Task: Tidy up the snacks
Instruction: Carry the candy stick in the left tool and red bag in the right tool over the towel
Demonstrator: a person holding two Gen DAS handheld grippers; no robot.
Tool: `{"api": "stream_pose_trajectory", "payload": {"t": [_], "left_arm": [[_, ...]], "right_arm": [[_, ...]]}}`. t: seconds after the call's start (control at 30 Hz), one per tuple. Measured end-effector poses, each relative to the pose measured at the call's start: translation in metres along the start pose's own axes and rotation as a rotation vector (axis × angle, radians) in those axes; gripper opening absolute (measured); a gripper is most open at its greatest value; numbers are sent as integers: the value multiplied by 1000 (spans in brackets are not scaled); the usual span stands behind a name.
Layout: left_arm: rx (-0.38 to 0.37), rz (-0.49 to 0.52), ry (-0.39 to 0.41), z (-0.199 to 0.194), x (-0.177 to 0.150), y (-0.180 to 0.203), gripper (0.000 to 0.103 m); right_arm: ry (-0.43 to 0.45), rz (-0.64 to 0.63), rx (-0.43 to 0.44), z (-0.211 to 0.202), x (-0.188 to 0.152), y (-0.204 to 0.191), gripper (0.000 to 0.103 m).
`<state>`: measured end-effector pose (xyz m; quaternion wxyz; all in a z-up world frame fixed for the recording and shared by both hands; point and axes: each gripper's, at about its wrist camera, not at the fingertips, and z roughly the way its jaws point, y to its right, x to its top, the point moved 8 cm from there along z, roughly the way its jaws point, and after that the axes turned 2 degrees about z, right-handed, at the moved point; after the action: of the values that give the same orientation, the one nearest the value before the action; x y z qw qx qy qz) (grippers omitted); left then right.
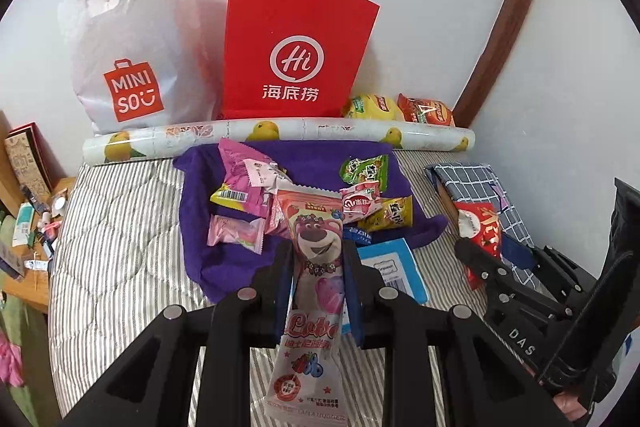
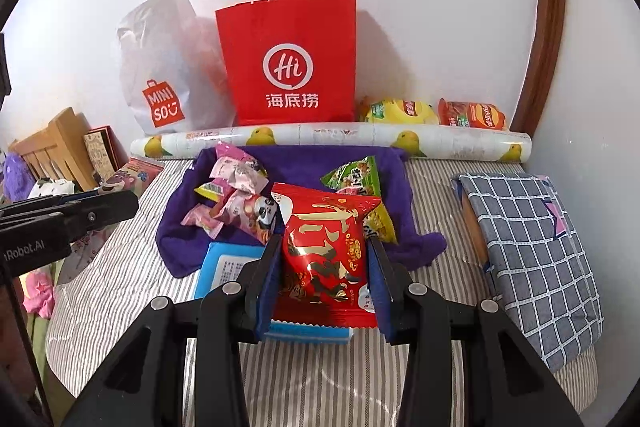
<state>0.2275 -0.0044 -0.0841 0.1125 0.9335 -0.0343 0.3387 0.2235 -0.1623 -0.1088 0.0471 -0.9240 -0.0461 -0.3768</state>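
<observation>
My left gripper (image 1: 318,267) has its jaws clamped on a long pink bear-print snack packet (image 1: 316,247), held above the striped bed (image 1: 120,227), just in front of the purple cloth (image 1: 208,195). My right gripper (image 2: 325,267) has its jaws closed on a red-and-gold snack packet (image 2: 324,247), also just in front of that cloth. More small snacks (image 1: 240,183) lie heaped on the cloth. Behind the cloth lies a lemon-print roll (image 1: 280,135), and beyond it a red paper bag (image 1: 296,47) stands against the wall.
</observation>
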Motion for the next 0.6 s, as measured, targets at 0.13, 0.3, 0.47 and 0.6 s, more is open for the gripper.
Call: {"api": "stream_pose_trajectory", "payload": {"t": [0.13, 0.3, 0.47, 0.6], "left_arm": [[-2, -7, -12, 11, 4, -3, 23], [-8, -8, -21, 27, 9, -6, 23], [-19, -17, -28, 45, 18, -13, 23], [-17, -25, -49, 63, 22, -24, 23]], "right_arm": [[7, 13, 4, 4, 8, 7, 41], [0, 27, 13, 18, 13, 17, 41], [-24, 39, 22, 42, 18, 26, 41], [-35, 35, 21, 60, 24, 30, 41]]}}
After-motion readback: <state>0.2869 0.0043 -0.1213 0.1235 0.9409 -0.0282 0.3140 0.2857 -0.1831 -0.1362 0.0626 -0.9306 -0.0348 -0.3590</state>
